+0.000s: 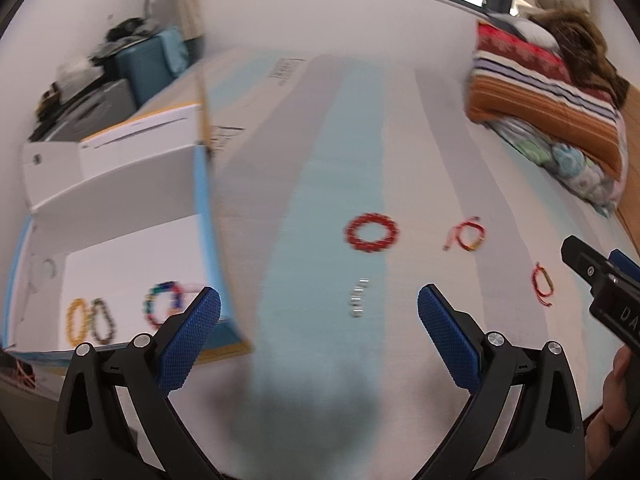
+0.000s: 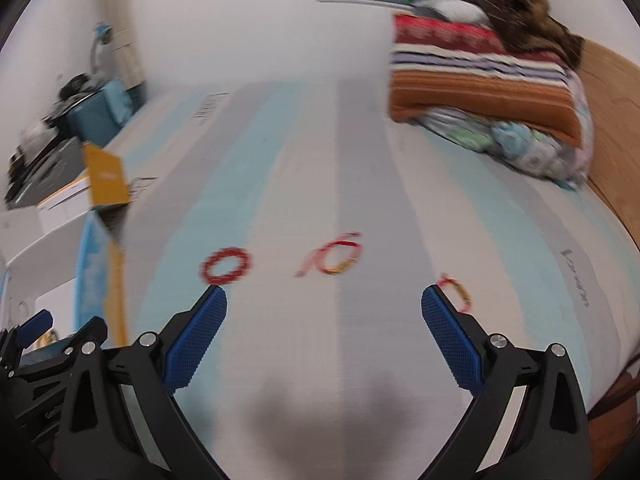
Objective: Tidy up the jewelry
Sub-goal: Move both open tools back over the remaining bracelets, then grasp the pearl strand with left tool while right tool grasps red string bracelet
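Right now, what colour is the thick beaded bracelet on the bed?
Red bracelet, clearest in the left wrist view.

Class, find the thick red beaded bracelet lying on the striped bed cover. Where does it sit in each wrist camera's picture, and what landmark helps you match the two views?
Left wrist view: red beaded bracelet right of centre, on the pale blue stripe.
Right wrist view: same bracelet left of centre, just above the left blue finger.
Shared landmark: the folded striped blankets at upper right.
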`<state>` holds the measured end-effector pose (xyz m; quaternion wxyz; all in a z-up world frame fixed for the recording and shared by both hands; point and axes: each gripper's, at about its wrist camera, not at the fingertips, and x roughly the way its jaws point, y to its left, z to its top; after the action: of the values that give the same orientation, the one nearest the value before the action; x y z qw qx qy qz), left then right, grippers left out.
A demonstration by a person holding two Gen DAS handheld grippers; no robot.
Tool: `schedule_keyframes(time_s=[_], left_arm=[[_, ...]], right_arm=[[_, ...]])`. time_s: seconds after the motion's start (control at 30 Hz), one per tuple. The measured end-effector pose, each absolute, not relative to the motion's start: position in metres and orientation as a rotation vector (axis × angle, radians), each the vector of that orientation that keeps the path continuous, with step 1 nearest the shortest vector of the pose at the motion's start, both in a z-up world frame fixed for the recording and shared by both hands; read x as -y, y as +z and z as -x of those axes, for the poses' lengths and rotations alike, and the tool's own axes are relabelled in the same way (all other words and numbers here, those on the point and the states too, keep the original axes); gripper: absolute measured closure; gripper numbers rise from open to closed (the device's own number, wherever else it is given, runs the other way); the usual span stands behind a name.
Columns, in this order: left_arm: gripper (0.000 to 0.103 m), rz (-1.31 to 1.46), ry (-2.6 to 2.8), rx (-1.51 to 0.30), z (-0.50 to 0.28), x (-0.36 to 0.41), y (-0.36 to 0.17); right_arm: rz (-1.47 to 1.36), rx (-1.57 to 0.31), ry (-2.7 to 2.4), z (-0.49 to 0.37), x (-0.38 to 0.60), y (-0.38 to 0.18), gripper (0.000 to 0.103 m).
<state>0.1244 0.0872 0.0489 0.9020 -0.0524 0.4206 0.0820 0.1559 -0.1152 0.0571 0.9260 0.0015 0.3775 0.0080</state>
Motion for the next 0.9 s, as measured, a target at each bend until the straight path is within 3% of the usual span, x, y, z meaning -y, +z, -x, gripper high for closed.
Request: schedule_keyframes(time_s=[0.43, 0.8, 0.9], left_arm=[[0.006, 0.074, 0.092, -0.953, -0.182, -0.033, -0.018], [0.007, 0.083, 0.121, -1.006, -0.22, -0.048, -0.074], [0.013, 0.077, 0.116, -1.036, -0.227, -0.047, -0.088]], right_arm=[[-0.048, -0.873, -0.09, -0.202, 0.214, -0.007, 0.009], [-0.054, -0.973, -0.152, -0.249, 0.24, -0.08, 0.038], [-0.06, -1.009, -0.156, -0.26, 0.247, -0.094, 0.045]])
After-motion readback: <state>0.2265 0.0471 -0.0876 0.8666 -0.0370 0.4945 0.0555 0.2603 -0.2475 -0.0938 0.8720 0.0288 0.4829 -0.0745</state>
